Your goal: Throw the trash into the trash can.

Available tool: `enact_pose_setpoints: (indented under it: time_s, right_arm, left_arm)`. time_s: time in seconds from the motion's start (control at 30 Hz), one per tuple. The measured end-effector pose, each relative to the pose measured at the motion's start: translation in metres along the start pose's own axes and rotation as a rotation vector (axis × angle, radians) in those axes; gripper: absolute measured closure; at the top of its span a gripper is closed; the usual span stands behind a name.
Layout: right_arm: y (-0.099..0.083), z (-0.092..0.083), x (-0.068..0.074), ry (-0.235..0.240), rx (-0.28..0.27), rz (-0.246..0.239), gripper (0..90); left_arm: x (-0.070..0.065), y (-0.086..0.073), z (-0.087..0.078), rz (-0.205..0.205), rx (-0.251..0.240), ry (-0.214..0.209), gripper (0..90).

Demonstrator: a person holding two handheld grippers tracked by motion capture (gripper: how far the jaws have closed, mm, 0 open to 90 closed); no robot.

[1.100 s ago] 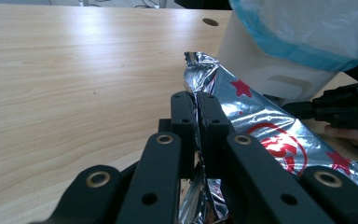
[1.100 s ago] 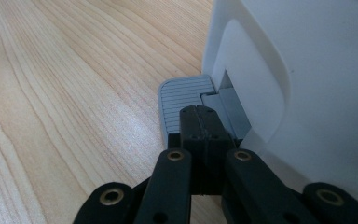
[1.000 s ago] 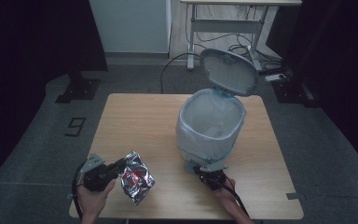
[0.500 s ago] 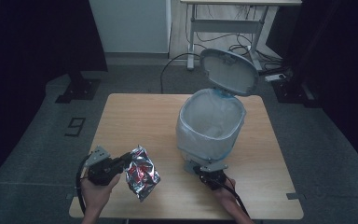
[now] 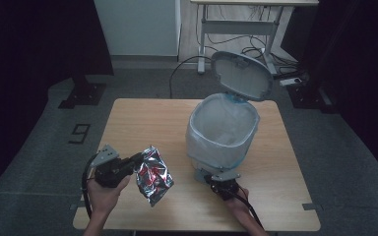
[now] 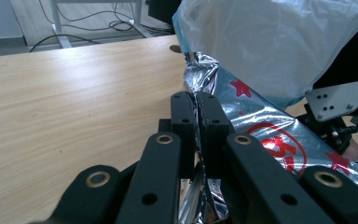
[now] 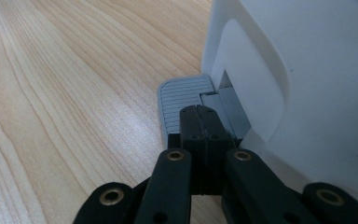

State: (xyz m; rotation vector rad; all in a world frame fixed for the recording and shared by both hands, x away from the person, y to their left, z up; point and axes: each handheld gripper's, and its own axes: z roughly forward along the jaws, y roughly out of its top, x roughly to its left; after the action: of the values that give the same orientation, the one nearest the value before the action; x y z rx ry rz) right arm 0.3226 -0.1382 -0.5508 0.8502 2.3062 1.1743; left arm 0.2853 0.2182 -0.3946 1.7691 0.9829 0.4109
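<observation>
A crinkled silver foil bag with red print hangs above the table's front left, held by its edge in my left gripper, which is shut on it. In the left gripper view the foil bag runs between the closed jaws toward the bin's liner. A white pedal bin with a clear liner stands mid-right on the table, its grey lid raised. My right gripper is shut with nothing in it, and its tips press down on the grey ribbed pedal at the bin's base.
The wooden table has bare surface at the back left. A white desk frame with cables on the floor stands behind the table. Dark curtains hang at both sides.
My left gripper has lifted the foil bag and carried it right, toward the bin. The right gripper has stayed on the pedal, and the lid has stayed up.
</observation>
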Motion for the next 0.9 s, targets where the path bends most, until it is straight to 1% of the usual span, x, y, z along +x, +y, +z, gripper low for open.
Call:
enact_pose_setpoints:
  time_s: [0.3, 0.5, 0.63, 0.9]
  right_arm:
    - [0.000, 0.000, 0.000, -0.001, -0.001, -0.001, 90.0]
    - [0.000, 0.000, 0.000, -0.001, -0.001, -0.002, 90.0]
    - [0.000, 0.000, 0.000, -0.001, 0.000, -0.004, 90.0]
    - [0.000, 0.000, 0.000, -0.001, 0.001, -0.001, 90.0]
  left_arm:
    - [-0.004, 0.011, 0.003, 0.007, -0.001, -0.010, 87.2]
    - [-0.007, 0.019, 0.004, 0.022, -0.002, -0.013, 87.3]
    - [-0.008, 0.023, 0.004, 0.024, -0.004, -0.016, 87.2]
    - [-0.013, 0.035, 0.005, 0.031, -0.017, -0.028, 87.2]
